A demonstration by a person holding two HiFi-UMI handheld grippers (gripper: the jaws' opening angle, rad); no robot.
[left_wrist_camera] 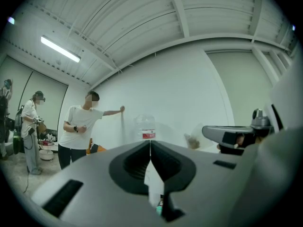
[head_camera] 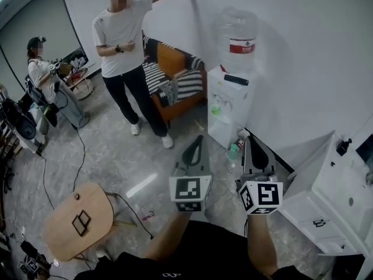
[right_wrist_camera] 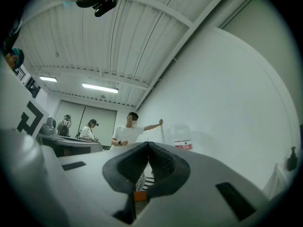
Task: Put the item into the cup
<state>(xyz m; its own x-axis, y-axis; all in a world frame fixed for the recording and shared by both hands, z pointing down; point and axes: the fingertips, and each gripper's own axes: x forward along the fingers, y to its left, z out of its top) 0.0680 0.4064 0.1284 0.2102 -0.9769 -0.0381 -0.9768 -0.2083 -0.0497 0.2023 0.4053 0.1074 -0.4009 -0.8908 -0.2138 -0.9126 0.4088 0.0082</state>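
Note:
I see no cup and no item that I can name with certainty. My left gripper (head_camera: 200, 137) is held out over the floor, jaws shut with nothing between them; in the left gripper view it (left_wrist_camera: 150, 145) points at the white wall. My right gripper (head_camera: 249, 139) is beside it, also shut and empty; in the right gripper view it (right_wrist_camera: 148, 145) faces the same wall. A small teal thing (head_camera: 233, 151) stands on the floor at the foot of the water dispenser (head_camera: 224, 112), between the two gripper tips; I cannot tell what it is.
A person (head_camera: 125, 45) stands with one hand on the wall next to an orange sofa (head_camera: 175, 77). Another person (head_camera: 39, 69) is at the far left. A wooden stool (head_camera: 78, 220) sits at the lower left, and a white cabinet (head_camera: 332, 191) at the right.

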